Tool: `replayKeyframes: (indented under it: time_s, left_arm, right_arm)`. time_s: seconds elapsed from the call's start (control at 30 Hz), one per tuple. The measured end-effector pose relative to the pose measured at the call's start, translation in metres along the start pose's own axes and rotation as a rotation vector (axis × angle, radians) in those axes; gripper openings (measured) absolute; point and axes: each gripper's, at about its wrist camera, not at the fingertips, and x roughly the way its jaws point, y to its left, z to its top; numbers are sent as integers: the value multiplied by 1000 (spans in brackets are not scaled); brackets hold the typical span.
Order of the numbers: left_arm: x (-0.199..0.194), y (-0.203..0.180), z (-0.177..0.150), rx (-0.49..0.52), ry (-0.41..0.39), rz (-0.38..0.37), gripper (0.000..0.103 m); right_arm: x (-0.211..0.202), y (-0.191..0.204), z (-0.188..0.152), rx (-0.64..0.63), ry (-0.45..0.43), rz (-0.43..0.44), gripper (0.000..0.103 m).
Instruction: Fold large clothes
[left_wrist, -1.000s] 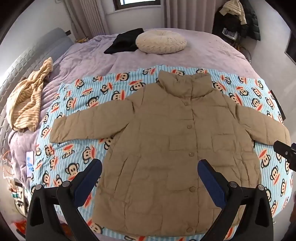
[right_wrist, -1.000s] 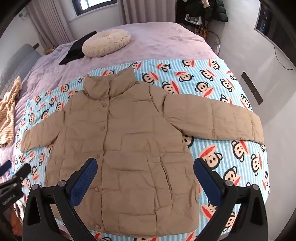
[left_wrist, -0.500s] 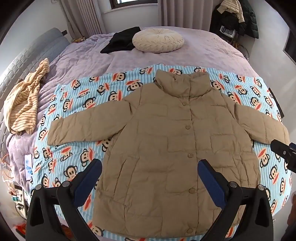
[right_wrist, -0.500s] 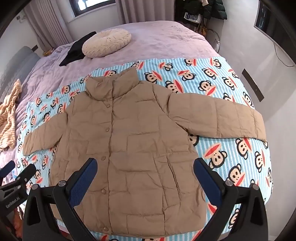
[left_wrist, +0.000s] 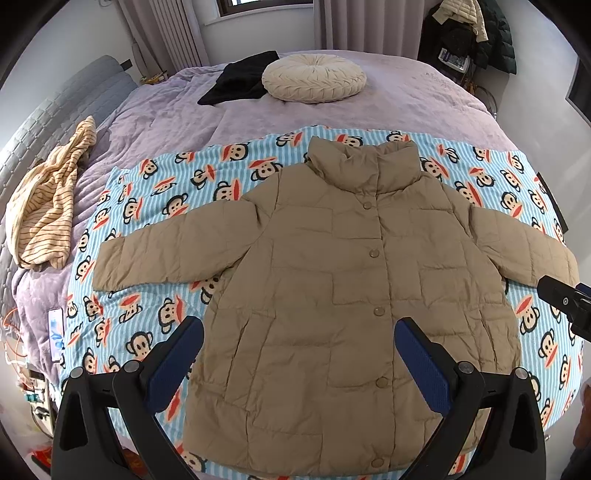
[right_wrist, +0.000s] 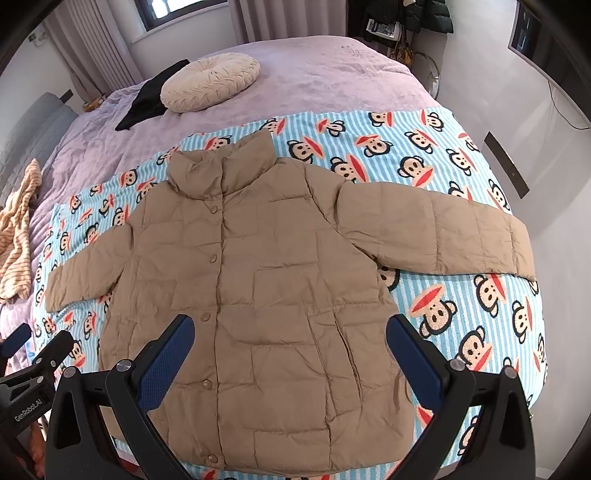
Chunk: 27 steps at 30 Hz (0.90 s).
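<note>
Bed (left_wrist: 424, 96) carries the monkey-print blanket (left_wrist: 155, 206); tan jacket (left_wrist: 332, 280) lies flat on it, buttoned, sleeves spread, collar-to-hem axis running away from both grippers. Left gripper (left_wrist: 299, 354) and right gripper (right_wrist: 290, 350) hover over the hem, jaws spread, empty. Each is nearer its own sleeve.
</note>
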Motion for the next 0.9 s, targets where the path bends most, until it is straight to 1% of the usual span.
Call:
replayKeyframes:
  time_s: [0.9]
  left_arm:
    - [7, 4, 5, -6, 9, 9, 103]
  right_arm:
    - [5, 3, 7, -5, 5, 4, 103]
